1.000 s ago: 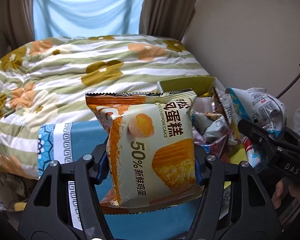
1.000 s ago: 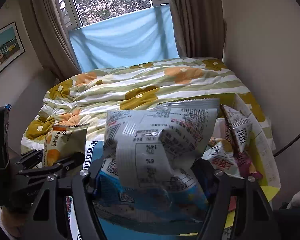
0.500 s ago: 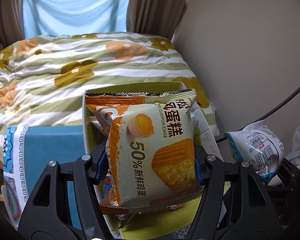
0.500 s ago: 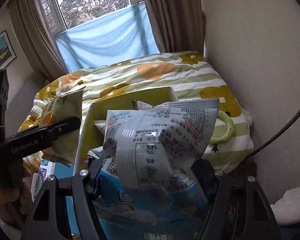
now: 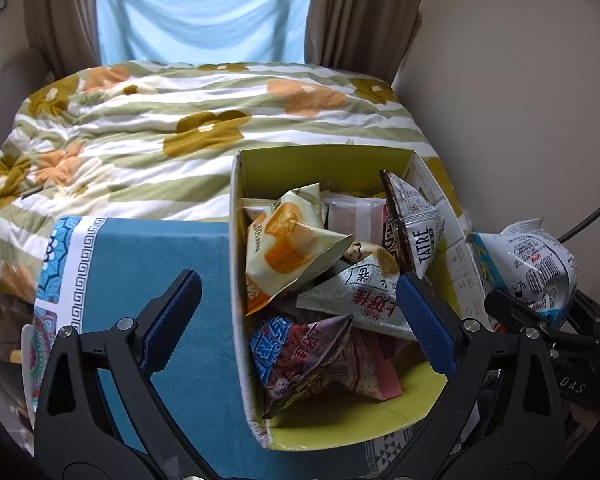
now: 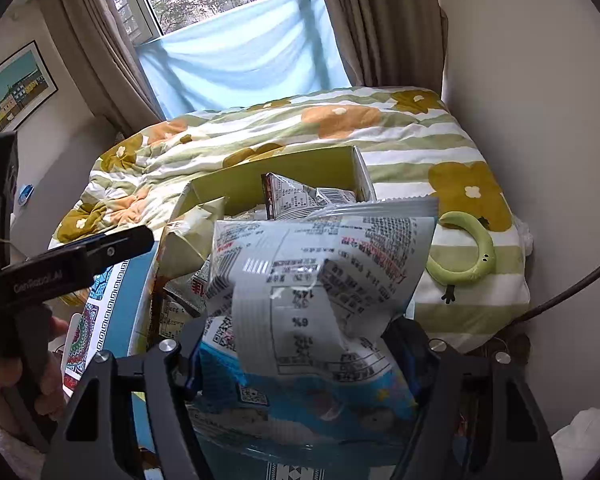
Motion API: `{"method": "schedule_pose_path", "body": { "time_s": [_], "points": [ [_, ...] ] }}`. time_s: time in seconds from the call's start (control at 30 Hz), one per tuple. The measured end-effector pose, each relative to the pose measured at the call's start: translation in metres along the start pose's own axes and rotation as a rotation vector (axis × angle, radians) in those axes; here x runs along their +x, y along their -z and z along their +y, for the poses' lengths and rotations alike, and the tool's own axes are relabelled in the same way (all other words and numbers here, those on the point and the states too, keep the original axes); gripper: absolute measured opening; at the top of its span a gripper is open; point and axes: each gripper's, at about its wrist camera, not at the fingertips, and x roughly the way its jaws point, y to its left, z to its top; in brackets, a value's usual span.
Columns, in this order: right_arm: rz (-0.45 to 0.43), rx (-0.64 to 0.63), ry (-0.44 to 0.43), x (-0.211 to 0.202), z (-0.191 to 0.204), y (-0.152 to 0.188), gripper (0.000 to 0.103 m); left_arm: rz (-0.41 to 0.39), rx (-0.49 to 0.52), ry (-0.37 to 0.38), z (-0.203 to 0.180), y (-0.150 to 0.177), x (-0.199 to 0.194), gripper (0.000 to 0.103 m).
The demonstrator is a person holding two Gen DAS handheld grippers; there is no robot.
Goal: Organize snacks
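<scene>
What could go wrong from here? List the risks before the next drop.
1. The box is already heaped; the chiffon cake packet sits tilted on the pile near the rim, so another packet may slide out.
2. The right gripper holds the blue-and-silver bag beside the box's right wall; releasing there could miss.
3. The open left gripper straddles the box's left wall and could knock it.

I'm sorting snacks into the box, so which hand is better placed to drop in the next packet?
The right. The right gripper is shut on the blue and silver packet, held beside the box. The left gripper is open and empty over the box, its cake packet already inside.
</scene>
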Motion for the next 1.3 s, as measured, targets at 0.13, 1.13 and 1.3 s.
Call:
{"method": "schedule_pose_path", "body": {
  "time_s": [0.13,1.13,1.3],
  "points": [
    [-0.035,-0.020,-0.036,-0.002,0.007,-0.001,0.068,-0.022,-0.028,-0.009,0.010,0.013,-0.014,0.097],
    [-0.233,-0.054,0.050,-0.068,0.065,0.044,0.102,-0.153,-0.002,-0.077,0.070,0.078,-0.128,0.097],
    [-0.283,-0.059,0.082,-0.107,0.107,0.054,0.102,-0.254,0.021,-0.111,0.094,0.093,-0.181,0.103]
  ]
}}
